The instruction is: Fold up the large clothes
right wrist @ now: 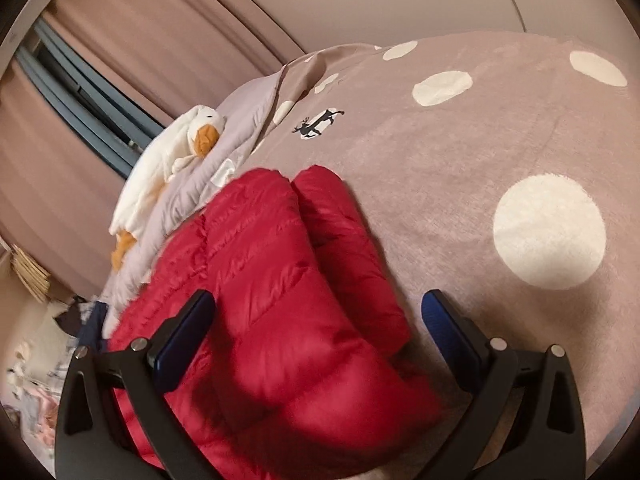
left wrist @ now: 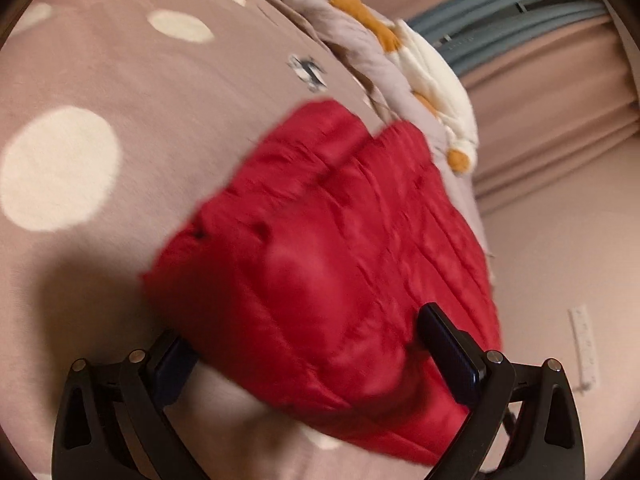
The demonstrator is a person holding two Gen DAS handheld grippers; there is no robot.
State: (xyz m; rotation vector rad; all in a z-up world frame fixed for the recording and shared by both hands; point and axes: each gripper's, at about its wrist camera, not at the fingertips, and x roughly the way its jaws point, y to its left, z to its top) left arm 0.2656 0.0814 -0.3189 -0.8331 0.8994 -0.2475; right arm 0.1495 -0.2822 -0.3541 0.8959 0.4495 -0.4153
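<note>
A red quilted puffer jacket (left wrist: 332,248) lies bunched on a taupe bed cover with white dots (left wrist: 120,92). My left gripper (left wrist: 304,344) is open, its jaws wide apart on either side of the jacket's near edge; the left pad is partly hidden under the fabric. In the right wrist view the same jacket (right wrist: 280,280) lies folded over itself on the cover (right wrist: 460,168). My right gripper (right wrist: 320,320) is open and wide, straddling the jacket's near fold, with its right pad (right wrist: 448,328) over bare cover.
A white plush goose (right wrist: 168,160) lies on a grey duvet (right wrist: 236,120) along the bed's far edge, also in the left view (left wrist: 432,68). Pink curtains (right wrist: 120,40) and a window frame stand behind. Clutter sits at the lower left of the right view (right wrist: 36,380).
</note>
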